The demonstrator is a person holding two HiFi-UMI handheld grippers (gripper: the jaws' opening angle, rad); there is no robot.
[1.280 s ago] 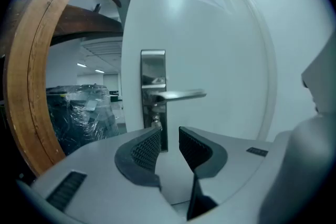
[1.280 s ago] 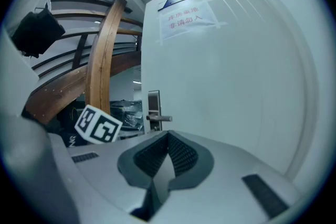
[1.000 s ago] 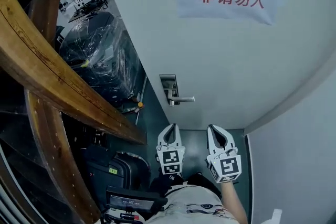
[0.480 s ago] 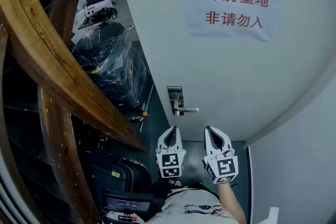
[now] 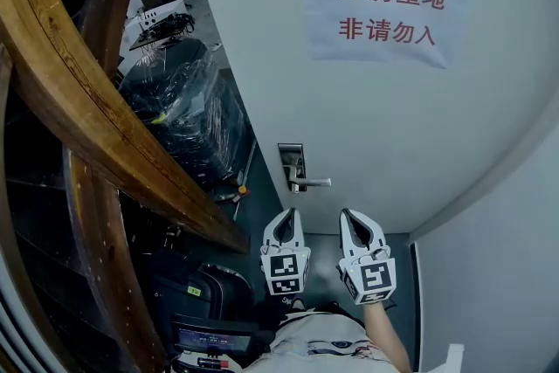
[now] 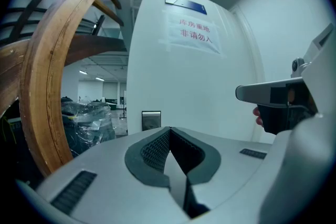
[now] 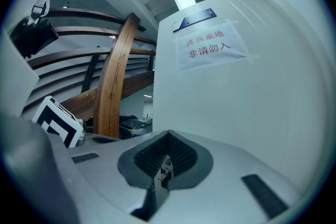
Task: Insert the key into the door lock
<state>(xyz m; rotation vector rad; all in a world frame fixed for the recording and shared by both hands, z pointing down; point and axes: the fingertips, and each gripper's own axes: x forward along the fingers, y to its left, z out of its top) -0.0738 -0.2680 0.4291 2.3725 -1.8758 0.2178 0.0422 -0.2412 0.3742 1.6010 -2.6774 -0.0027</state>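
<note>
The white door (image 5: 393, 127) faces me with a steel lock plate (image 5: 293, 160) and a lever handle (image 5: 313, 183) at its left edge. Both grippers hover just below the handle, side by side and pointing at the door. My left gripper (image 5: 286, 212) is shut with nothing between its jaws; from the left gripper view (image 6: 169, 129) the lock plate (image 6: 151, 119) lies straight ahead. My right gripper (image 5: 348, 213) is shut on a small metal key (image 7: 165, 167), which sits between its pads (image 7: 178, 155) in the right gripper view. The key does not show in the head view.
A paper sign with red characters (image 5: 384, 9) is taped high on the door. Curved wooden beams (image 5: 96, 127) cross close on the left. Plastic-wrapped goods (image 5: 179, 113) and dark bags (image 5: 196, 288) stand behind them. A white wall (image 5: 489, 275) closes the right side.
Both grippers rose toward the door handle a second ago, and the head view tilted. Over the last half second nothing has moved.
</note>
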